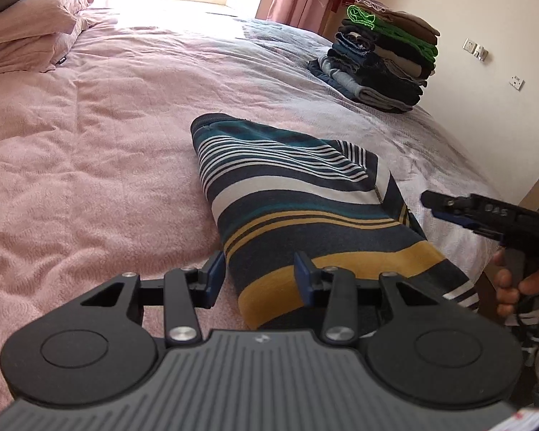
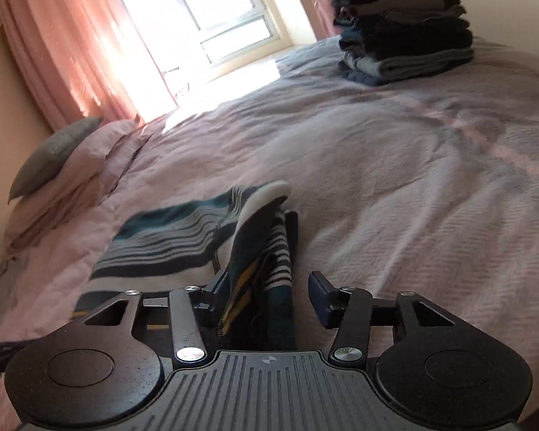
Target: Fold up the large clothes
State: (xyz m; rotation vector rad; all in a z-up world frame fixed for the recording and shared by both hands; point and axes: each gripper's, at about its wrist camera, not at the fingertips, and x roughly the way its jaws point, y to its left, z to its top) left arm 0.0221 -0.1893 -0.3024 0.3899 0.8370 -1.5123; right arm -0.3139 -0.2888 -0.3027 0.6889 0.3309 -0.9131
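While the striped garment (image 1: 305, 212) lies folded at the centre of the left wrist frame on the pink bedspread (image 1: 90, 151), the left gripper (image 1: 258, 273) straddles its lower edge, jaws spread and seemingly not pressing. In the right wrist view the right gripper (image 2: 266, 298) stands spread around a raised flap. Unpinched, that flap could flop back and undo the fold; any dragging might skew the layers.
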